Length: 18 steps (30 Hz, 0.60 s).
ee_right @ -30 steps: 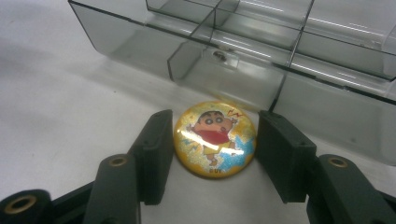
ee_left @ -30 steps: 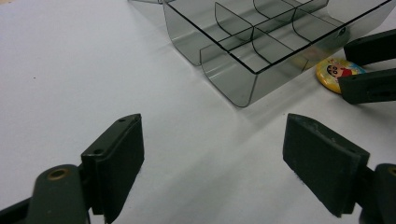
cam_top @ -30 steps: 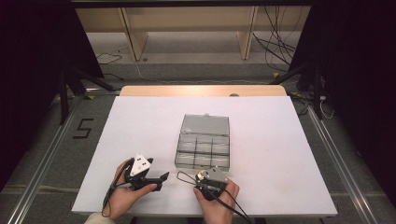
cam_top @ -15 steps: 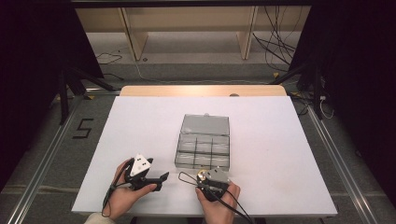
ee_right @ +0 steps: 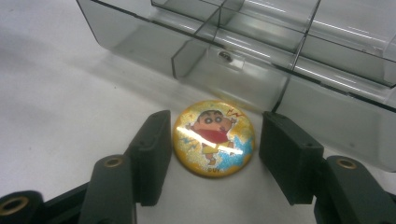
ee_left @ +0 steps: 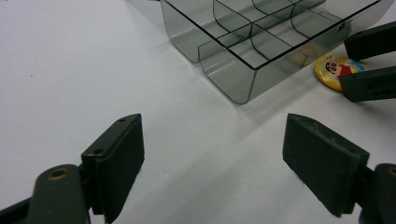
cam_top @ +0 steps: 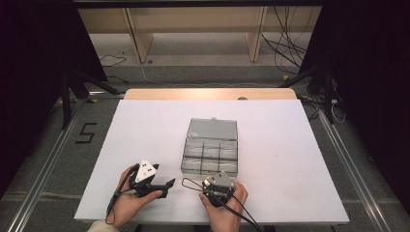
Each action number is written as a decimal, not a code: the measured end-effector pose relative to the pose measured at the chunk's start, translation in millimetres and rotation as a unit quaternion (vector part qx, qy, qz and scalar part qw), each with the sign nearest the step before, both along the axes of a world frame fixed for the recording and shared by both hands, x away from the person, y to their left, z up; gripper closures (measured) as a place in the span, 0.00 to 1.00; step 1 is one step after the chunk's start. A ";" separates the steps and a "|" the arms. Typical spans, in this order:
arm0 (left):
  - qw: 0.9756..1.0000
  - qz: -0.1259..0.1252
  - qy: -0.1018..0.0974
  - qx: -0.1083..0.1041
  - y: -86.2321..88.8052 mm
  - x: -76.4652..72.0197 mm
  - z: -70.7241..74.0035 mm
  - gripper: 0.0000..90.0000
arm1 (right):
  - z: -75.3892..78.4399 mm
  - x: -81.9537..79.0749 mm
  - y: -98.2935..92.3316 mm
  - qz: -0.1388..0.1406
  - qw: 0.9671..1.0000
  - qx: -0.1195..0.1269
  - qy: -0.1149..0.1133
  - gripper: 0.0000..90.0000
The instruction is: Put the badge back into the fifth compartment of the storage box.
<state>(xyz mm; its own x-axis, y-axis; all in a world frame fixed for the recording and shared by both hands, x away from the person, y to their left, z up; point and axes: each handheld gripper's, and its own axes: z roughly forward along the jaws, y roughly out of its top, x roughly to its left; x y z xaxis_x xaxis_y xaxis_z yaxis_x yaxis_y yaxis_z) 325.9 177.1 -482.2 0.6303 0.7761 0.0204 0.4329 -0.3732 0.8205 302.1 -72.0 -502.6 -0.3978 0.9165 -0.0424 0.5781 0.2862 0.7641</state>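
Note:
A round yellow badge (ee_right: 213, 137) with a cartoon child on it lies flat on the white table (cam_top: 145, 130), just in front of the clear compartment box (cam_top: 211, 147). My right gripper (ee_right: 215, 126) straddles the badge. Its jaws have just been opening; the left pad sits close to the badge's edge and the right pad stands off it. In the left gripper view the badge (ee_left: 337, 70) shows beside the box (ee_left: 243, 42). My left gripper (ee_left: 212, 135) is wide open over bare table, left of the right gripper (cam_top: 217, 180).
The box's lid (cam_top: 212, 128) lies open toward the far side. The box's near wall (ee_right: 224, 70) stands right behind the badge. Hands hold both grippers near the table's front edge, and cables trail from them.

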 end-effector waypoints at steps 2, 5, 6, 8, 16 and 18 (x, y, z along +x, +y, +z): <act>1.000 0.000 0.000 0.000 -0.3 -0.2 -0.1 0.23 | 0.6 1.3 0.6 -0.003 1.000 0.000 0.006 0.47; 1.000 -0.001 0.002 -0.002 -1.4 -0.6 -0.5 0.23 | 1.0 3.8 -0.1 -0.004 1.000 0.006 0.013 0.45; 1.000 -0.002 0.003 -0.002 -1.6 -0.7 -0.6 0.23 | 1.1 4.6 0.1 -0.005 1.000 0.007 0.015 0.45; 1.000 -0.003 0.003 0.001 -1.7 -0.5 -0.7 0.23 | 1.3 5.2 0.6 -0.004 1.000 0.005 0.017 0.44; 1.000 -0.006 0.003 0.003 -2.2 -0.2 -0.8 0.23 | 1.1 6.4 0.4 -0.003 1.000 0.006 0.020 0.44; 1.000 -0.006 0.002 0.004 -2.2 -0.3 -0.6 0.23 | 1.1 6.3 0.1 -0.005 1.000 0.007 0.021 0.45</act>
<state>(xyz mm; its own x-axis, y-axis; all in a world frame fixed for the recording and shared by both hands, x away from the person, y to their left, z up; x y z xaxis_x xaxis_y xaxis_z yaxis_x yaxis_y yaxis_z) 325.6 174.9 -482.8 0.6400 0.7680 0.0236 0.4313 -0.3845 0.8161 308.5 -71.9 -501.5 -0.3900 0.9207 -0.0131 0.6122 0.2699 0.7432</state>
